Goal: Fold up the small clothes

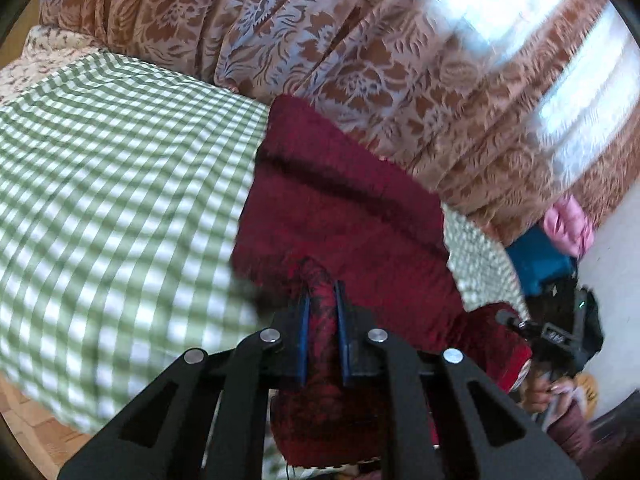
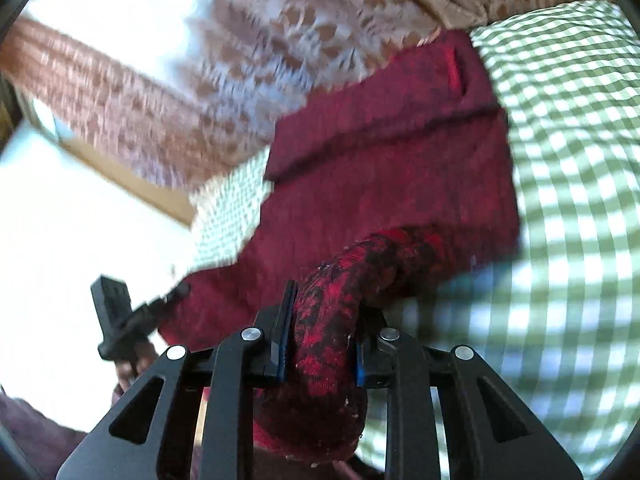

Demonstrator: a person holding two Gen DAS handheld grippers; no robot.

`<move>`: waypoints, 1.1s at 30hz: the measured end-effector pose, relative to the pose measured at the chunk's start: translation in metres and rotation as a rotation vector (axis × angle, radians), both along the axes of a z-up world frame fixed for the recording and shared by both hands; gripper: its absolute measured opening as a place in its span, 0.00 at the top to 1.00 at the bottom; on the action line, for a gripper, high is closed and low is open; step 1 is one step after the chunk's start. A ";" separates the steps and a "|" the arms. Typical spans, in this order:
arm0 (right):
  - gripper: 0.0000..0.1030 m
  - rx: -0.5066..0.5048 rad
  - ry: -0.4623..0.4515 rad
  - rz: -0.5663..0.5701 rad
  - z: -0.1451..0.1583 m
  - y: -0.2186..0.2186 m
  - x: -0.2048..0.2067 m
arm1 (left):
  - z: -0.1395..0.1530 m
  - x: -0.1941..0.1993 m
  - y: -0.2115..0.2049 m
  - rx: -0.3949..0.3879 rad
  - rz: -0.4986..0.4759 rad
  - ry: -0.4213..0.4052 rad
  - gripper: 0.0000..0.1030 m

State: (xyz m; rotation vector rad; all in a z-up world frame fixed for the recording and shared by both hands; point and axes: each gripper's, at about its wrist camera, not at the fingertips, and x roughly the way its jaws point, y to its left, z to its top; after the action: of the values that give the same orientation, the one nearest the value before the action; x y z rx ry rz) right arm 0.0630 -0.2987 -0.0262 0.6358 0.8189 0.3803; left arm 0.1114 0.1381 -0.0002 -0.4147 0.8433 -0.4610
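Note:
A dark red knitted garment (image 1: 344, 208) lies spread on a green-and-white checked bedcover (image 1: 120, 184). My left gripper (image 1: 322, 300) is shut on a bunched red-and-black edge of the garment at its near side, the cloth pinched between the blue pads. In the right wrist view the same red garment (image 2: 392, 160) stretches away, and my right gripper (image 2: 320, 308) is shut on a thick roll of its fabric. The right gripper (image 1: 516, 322) shows at the garment's right edge in the left wrist view. The left gripper (image 2: 176, 292) appears at the left in the right wrist view.
A brown floral curtain (image 1: 360, 52) hangs behind the bed, with a bright window (image 1: 500, 4) beyond it. A blue and pink bundle (image 1: 560, 240) sits at the right by a white wall. Wooden floor (image 1: 36, 420) shows at the lower left. A person's hand (image 1: 548, 394) holds the right tool.

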 end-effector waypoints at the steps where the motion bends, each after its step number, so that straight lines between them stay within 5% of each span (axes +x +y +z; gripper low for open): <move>1: 0.79 -0.007 -0.002 -0.032 0.002 -0.005 0.011 | 0.002 0.010 -0.002 -0.007 0.005 0.001 0.90; 13: 0.79 -0.012 0.198 -0.217 -0.030 -0.039 0.099 | -0.023 0.153 -0.049 0.062 0.028 0.150 0.83; 14: 0.79 0.014 0.217 -0.223 -0.034 -0.043 0.103 | -0.028 0.164 -0.050 0.049 0.036 0.185 0.75; 15: 0.78 0.022 0.221 -0.223 -0.035 -0.043 0.106 | -0.029 0.168 -0.047 0.036 0.052 0.195 0.56; 17: 0.74 0.043 0.216 -0.211 -0.034 -0.046 0.109 | -0.026 0.173 -0.035 0.005 0.120 0.183 0.29; 20: 0.51 0.160 0.193 -0.177 -0.030 -0.053 0.109 | -0.020 0.175 -0.005 -0.131 0.172 0.175 0.26; 22: 0.34 0.201 0.154 -0.171 -0.022 -0.055 0.106 | -0.020 0.170 0.008 -0.122 0.193 0.150 0.26; 28: 0.21 0.216 0.094 -0.134 -0.005 -0.052 0.092 | -0.050 0.128 0.040 -0.141 0.138 0.119 0.21; 33: 0.12 0.211 0.058 -0.233 0.003 -0.078 0.073 | -0.068 0.092 0.030 -0.095 0.047 0.099 0.18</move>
State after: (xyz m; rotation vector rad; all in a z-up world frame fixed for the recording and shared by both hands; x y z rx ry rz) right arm 0.1356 -0.3770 -0.0231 0.9325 0.7551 0.2383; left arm 0.2034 0.1681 -0.0684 -0.5472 0.9080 -0.4404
